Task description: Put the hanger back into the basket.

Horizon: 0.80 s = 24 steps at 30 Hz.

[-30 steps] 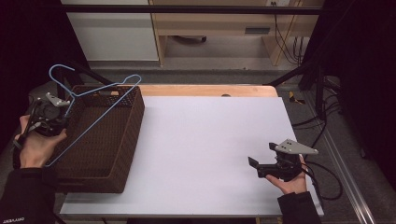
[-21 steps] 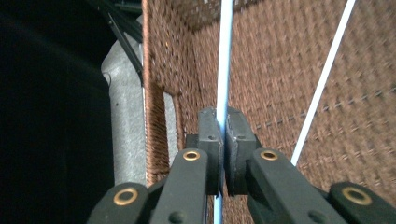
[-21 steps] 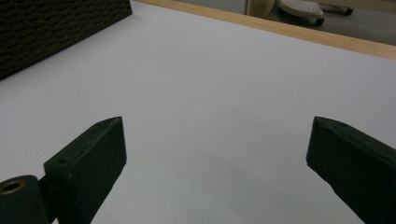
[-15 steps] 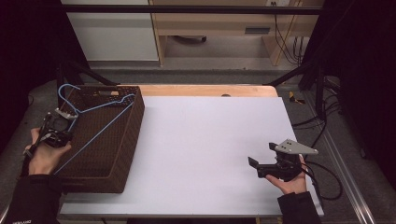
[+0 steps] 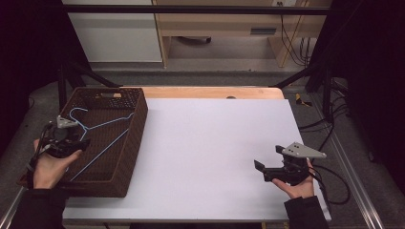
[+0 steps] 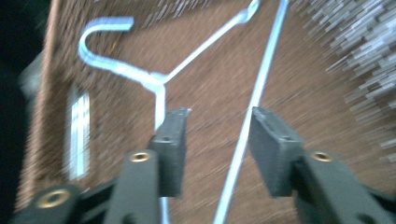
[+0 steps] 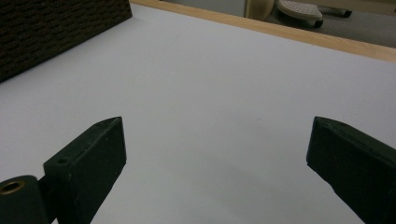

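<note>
A light blue wire hanger (image 5: 102, 125) lies inside the dark brown woven basket (image 5: 139, 117) at the table's left. My left gripper (image 5: 79, 143) hovers over the basket's near left part, held by a hand. In the left gripper view, blurred by motion, the jaws (image 6: 217, 135) stand apart over the hanger (image 6: 154, 79). One wire runs up between them and touches neither pad. The basket's floor (image 6: 303, 93) is behind it. My right gripper (image 5: 260, 171) rests low over the white table (image 5: 205, 143) at the near right, wide open (image 7: 215, 140) with nothing between its jaws.
The basket's side wall (image 7: 56, 28) shows at the top left of the right gripper view. A wooden strip (image 5: 210, 91) borders the table's far edge. Black frame bars (image 5: 305, 74) and cables (image 5: 334, 176) stand off the right side.
The left hand has brought the hanger down from above the basket's rim into the basket and drawn back toward the near side. The right gripper has stayed still.
</note>
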Each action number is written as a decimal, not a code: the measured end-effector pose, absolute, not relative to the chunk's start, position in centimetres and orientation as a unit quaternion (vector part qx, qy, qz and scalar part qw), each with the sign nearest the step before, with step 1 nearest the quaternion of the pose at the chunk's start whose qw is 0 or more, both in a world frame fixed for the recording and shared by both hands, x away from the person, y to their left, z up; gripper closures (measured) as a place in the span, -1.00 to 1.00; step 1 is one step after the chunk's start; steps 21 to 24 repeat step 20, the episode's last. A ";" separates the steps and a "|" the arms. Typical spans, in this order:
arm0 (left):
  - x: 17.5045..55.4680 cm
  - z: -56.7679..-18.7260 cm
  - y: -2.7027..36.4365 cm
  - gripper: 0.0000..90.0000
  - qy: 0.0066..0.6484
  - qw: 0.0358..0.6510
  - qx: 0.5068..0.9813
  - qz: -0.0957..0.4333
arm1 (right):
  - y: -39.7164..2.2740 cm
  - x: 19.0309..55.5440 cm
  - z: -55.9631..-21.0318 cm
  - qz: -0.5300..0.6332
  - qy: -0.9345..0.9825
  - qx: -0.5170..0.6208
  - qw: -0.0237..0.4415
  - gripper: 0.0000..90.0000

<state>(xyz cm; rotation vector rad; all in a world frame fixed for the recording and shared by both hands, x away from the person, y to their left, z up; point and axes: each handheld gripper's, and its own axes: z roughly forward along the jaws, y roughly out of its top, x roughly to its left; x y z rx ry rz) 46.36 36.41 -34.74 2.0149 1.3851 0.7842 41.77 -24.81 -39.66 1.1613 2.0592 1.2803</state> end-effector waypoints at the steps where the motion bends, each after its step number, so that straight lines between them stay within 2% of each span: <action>1: 45.8 -34.6 35.9 0.00 0.504 0.316 0.748 0.294 | -24.8 41.7 -39.6 0.465 0.747 0.420 0.224 -0.88; 6: 43.3 -34.7 32.9 -0.30 0.439 0.437 0.738 0.267 | -24.9 41.7 -39.6 0.468 0.746 0.418 0.225 -0.88; 10: 42.1 -35.3 31.0 -0.43 0.402 0.482 0.741 0.240 | -24.9 41.6 -39.5 0.471 0.744 0.418 0.226 -0.89; 17: 40.9 -36.9 28.8 -0.64 0.370 0.498 0.751 0.226 | -25.0 41.6 -39.4 0.475 0.742 0.414 0.228 -0.89; 24: 40.8 -37.3 28.1 -0.68 0.362 0.494 0.757 0.230 | -25.1 41.5 -39.4 0.478 0.740 0.415 0.228 -0.89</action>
